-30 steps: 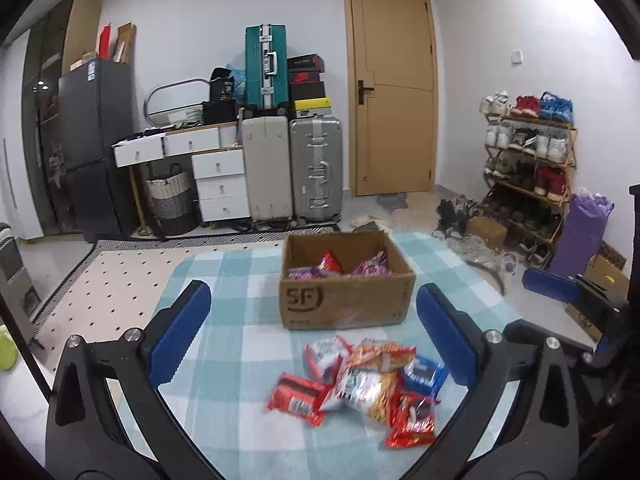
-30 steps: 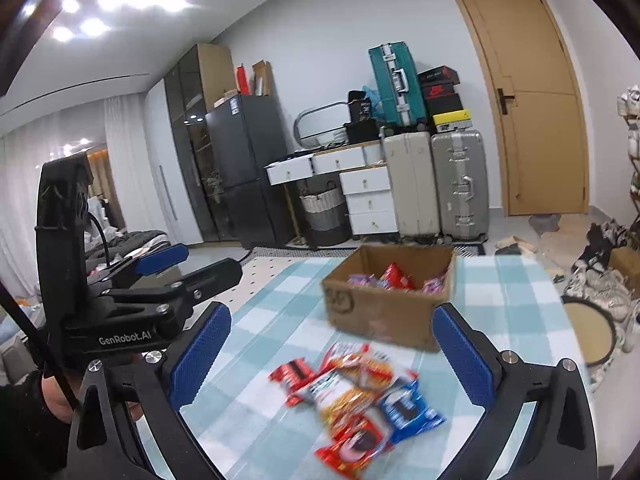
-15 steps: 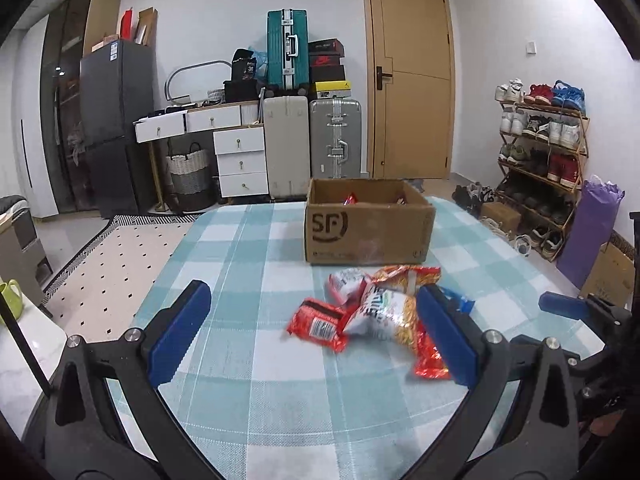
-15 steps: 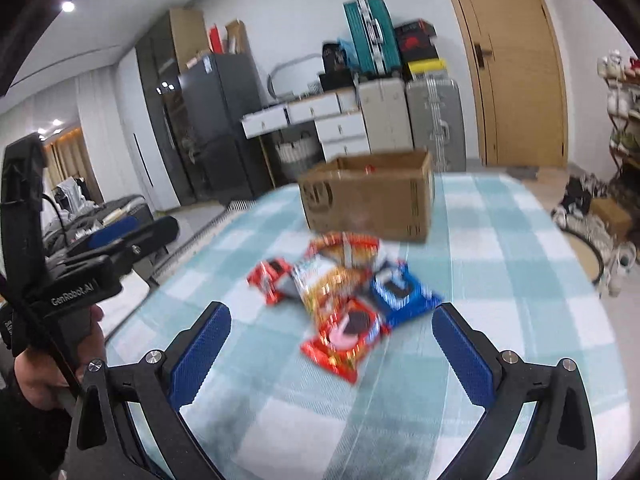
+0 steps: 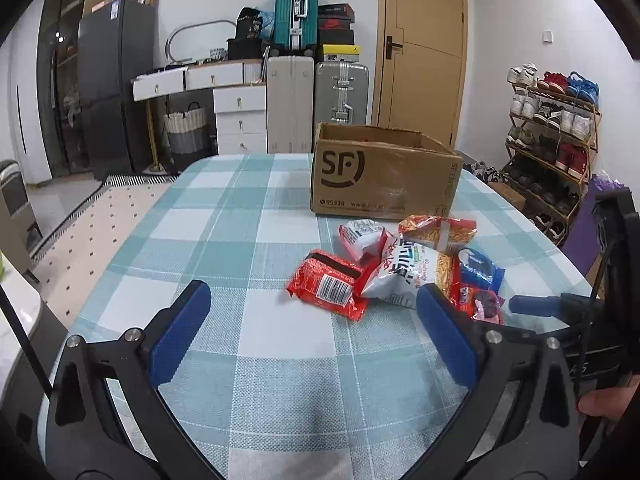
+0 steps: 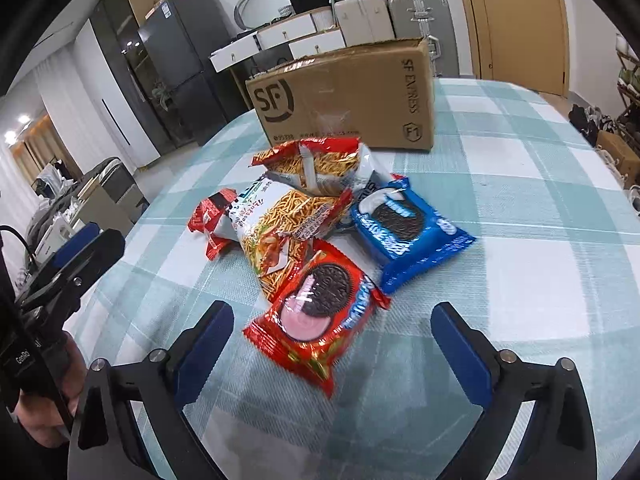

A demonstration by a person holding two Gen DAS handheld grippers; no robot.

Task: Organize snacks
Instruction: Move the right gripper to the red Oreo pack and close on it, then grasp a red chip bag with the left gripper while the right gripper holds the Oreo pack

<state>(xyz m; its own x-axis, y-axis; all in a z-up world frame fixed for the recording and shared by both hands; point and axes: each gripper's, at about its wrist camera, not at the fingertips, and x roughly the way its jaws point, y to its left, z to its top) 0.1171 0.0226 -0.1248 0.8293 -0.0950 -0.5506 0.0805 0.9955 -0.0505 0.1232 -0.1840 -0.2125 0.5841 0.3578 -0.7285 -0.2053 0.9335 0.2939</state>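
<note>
1. Here the right gripper [image 6: 332,344] is closing, spread jaws flanking the red cookie pack [image 6: 320,312], not yet pinching it; the pick-up looks underway.
2. Left gripper [image 5: 312,332] is spread, empty.
3. Next: squeeze, then lift toward the cardboard box [image 6: 348,96].
4. Checked counter [image 5: 240,232]; suitcases [image 5: 316,96] and door [image 5: 424,48] beyond.

Six snack packets [image 6: 296,216] are lying beside one cardboard box [image 6: 348,96] on one checked table [image 6: 520,216], two grippers hovering.
</note>
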